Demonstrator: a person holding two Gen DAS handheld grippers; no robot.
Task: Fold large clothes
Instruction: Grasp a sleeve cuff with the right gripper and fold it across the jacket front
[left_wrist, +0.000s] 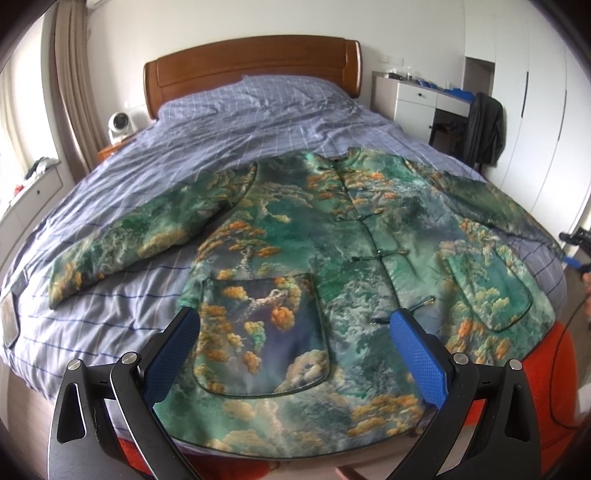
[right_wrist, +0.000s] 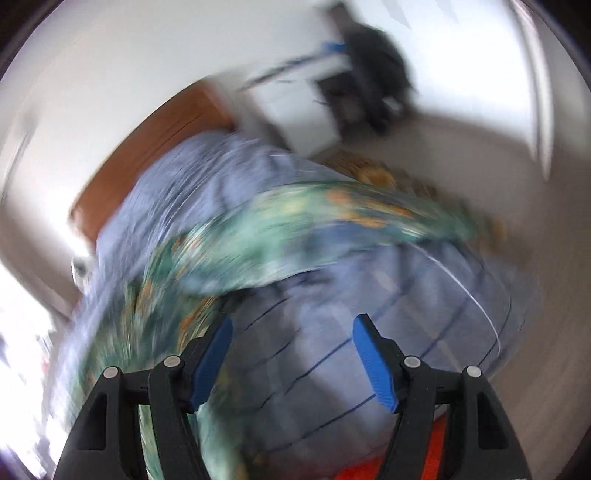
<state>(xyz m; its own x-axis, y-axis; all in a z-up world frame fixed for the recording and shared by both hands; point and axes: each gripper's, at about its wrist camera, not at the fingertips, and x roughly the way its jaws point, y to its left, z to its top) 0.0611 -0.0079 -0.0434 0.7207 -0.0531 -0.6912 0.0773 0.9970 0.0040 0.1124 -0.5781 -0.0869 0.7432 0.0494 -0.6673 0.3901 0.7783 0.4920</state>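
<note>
Your left view is sharp and evenly daylit — soft light from the window (left_wrist: 14, 122), edges bowed; your right view smears into heavy blur.

Right wrist view motion-blurred; jacket (right_wrist: 295, 229) smeared; hem cut off.

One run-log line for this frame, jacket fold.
stage: pre-fold | jacket: flat, buttoned, sleeves spread on bed | left tongs: open, empty, over hem | right tongs: open, empty, view blurred

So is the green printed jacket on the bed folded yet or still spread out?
Spread out. The jacket lies flat, front up, on the bed, both sleeves stretched sideways and no part doubled over.
</note>
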